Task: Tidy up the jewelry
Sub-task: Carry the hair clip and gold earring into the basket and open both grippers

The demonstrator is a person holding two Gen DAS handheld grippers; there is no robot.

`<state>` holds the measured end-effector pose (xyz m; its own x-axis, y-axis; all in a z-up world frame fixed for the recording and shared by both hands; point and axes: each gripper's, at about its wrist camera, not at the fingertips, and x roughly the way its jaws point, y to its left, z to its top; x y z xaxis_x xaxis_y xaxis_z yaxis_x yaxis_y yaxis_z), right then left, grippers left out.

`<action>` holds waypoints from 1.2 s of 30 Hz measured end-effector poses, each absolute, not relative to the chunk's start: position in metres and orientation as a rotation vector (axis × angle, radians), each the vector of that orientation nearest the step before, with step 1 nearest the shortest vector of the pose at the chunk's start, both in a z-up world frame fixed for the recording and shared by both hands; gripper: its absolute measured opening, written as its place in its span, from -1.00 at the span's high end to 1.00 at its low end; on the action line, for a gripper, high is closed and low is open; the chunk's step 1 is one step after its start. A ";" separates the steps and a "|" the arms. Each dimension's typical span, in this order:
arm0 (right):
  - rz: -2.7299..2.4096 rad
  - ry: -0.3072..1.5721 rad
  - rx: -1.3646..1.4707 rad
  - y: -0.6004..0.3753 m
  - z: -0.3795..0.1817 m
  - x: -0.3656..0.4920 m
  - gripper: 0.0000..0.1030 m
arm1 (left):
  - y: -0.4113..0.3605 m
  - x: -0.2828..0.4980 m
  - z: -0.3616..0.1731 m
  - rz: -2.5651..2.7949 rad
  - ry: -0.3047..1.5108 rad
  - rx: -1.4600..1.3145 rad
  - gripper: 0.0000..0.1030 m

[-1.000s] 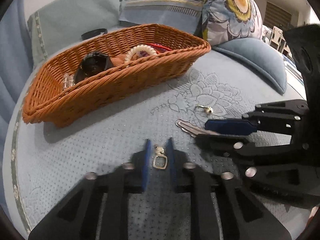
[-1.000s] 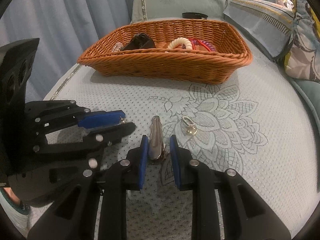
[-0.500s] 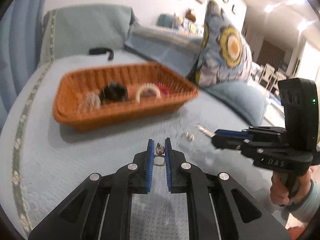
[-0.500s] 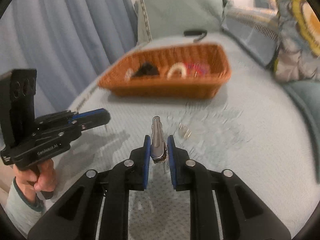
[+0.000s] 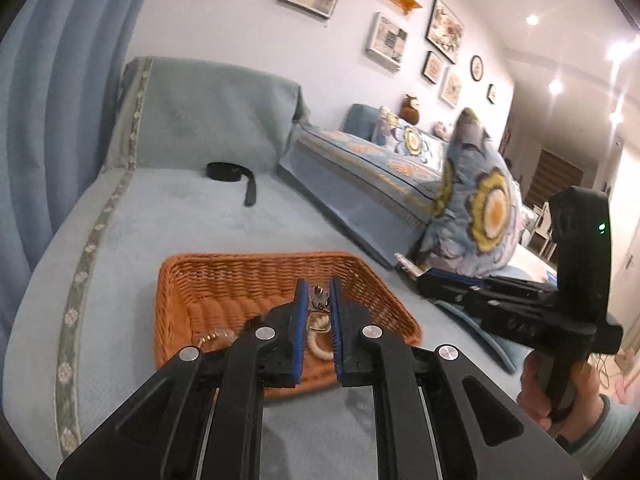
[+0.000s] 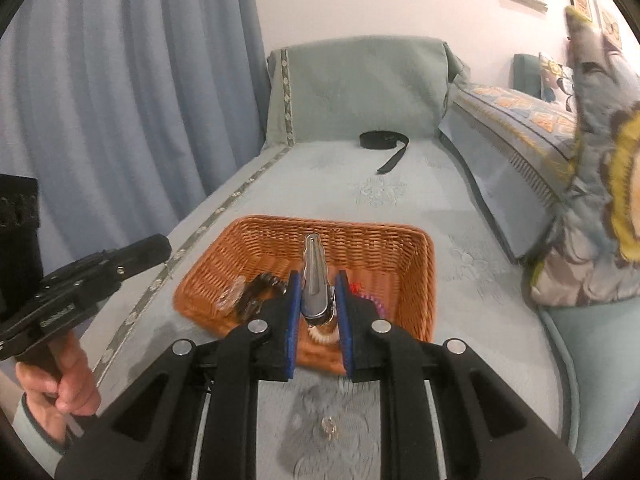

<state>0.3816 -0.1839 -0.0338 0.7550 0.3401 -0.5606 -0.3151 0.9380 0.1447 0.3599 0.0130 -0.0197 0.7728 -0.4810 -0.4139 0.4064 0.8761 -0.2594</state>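
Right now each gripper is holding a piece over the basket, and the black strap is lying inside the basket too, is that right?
Not quite. The left gripper does hold a small earring and the right gripper a silver clip over the basket, but the black strap lies on the sofa behind the basket, not in it. The right wrist view shows this.

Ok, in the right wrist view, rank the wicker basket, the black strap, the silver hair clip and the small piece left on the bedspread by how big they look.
1. Wicker basket
2. Black strap and silver hair clip, held in the right gripper: they look alike, and the clip is far nearer the camera, so unranked
3. Small piece on the bedspread
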 end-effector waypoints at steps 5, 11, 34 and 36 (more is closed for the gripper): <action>0.355 0.698 0.084 -0.173 -0.055 0.427 0.72 | 0.011 0.388 -0.032 -0.423 0.522 -0.154 0.83; 0.357 0.827 0.146 -0.166 -0.087 0.462 0.71 | 0.014 0.417 -0.065 -0.348 0.603 -0.177 0.83; 0.395 0.691 0.090 -0.185 -0.062 0.356 0.38 | 0.030 0.303 -0.030 -0.351 0.410 -0.206 -0.16; 0.401 0.673 0.085 -0.189 -0.064 0.336 0.38 | 0.032 0.282 -0.029 -0.341 0.393 -0.208 -0.16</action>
<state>0.3357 -0.1889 -0.0639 0.7084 0.3880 -0.5896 -0.3335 0.9202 0.2049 0.2823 0.0323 -0.0285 0.8680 -0.3632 -0.3385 0.2834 0.9223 -0.2627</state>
